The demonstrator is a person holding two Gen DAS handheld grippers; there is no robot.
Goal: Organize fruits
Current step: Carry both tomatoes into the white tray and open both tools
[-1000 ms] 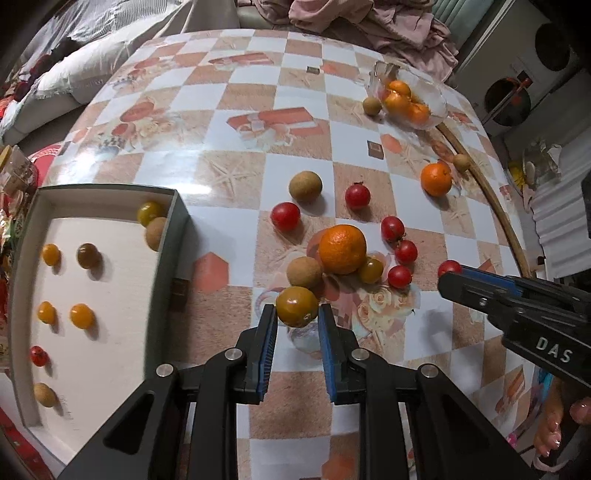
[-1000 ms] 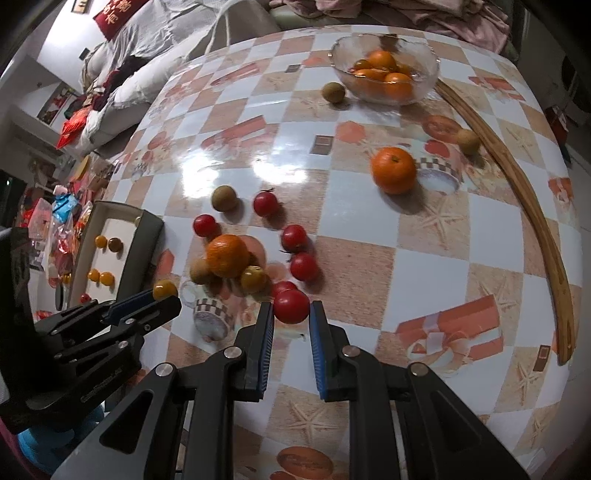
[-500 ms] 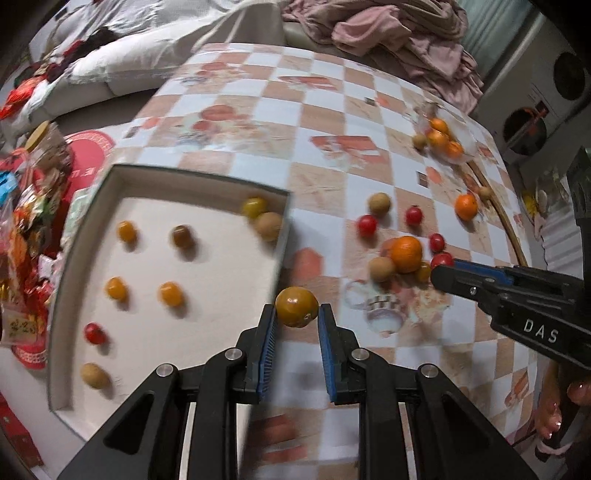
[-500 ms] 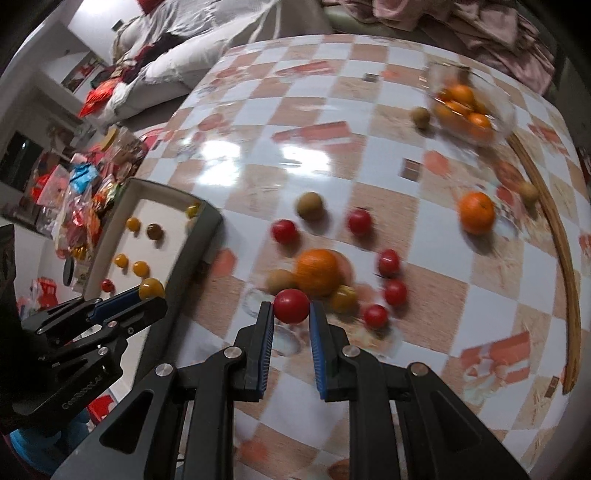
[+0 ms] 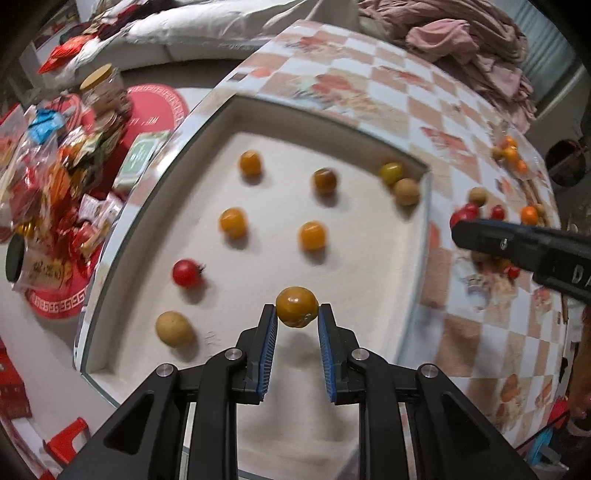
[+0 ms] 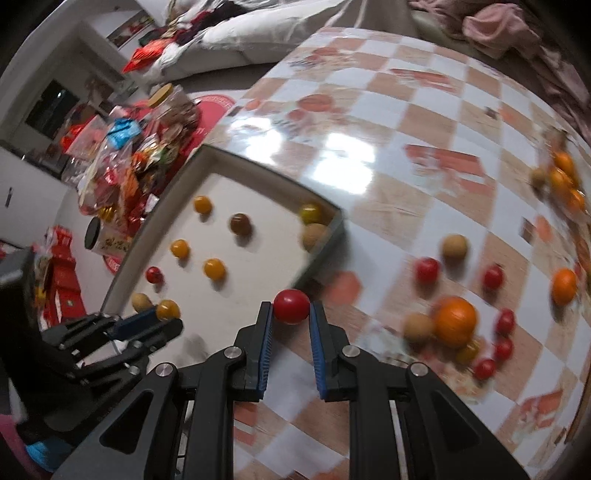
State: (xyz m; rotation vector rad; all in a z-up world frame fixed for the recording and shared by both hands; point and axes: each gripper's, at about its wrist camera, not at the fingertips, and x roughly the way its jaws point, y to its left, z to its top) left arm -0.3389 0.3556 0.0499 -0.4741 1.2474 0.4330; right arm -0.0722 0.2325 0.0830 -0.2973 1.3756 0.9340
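Note:
My left gripper (image 5: 297, 314) is shut on a yellow-orange tomato (image 5: 296, 306) and holds it above the near part of the white tray (image 5: 423, 236). The tray holds several small fruits: yellow, brown, tan and one red tomato (image 5: 187, 272). My right gripper (image 6: 291, 314) is shut on a red tomato (image 6: 291, 305), held above the table just right of the tray's corner (image 6: 325, 240). The left gripper also shows in the right wrist view (image 6: 162, 321). Loose fruit lies on the table: a large orange (image 6: 455, 326), several red tomatoes and tan fruits.
The checkered table (image 6: 388, 155) has a glass bowl of oranges (image 6: 565, 181) at the far right. Snack bags and a jar (image 5: 103, 92) lie on the floor to the left. Pink cloth (image 5: 461, 33) lies beyond the table.
Both grippers have swung left with their tomatoes. The left one now hangs over the tray; the right one has come close to the tray's corner.

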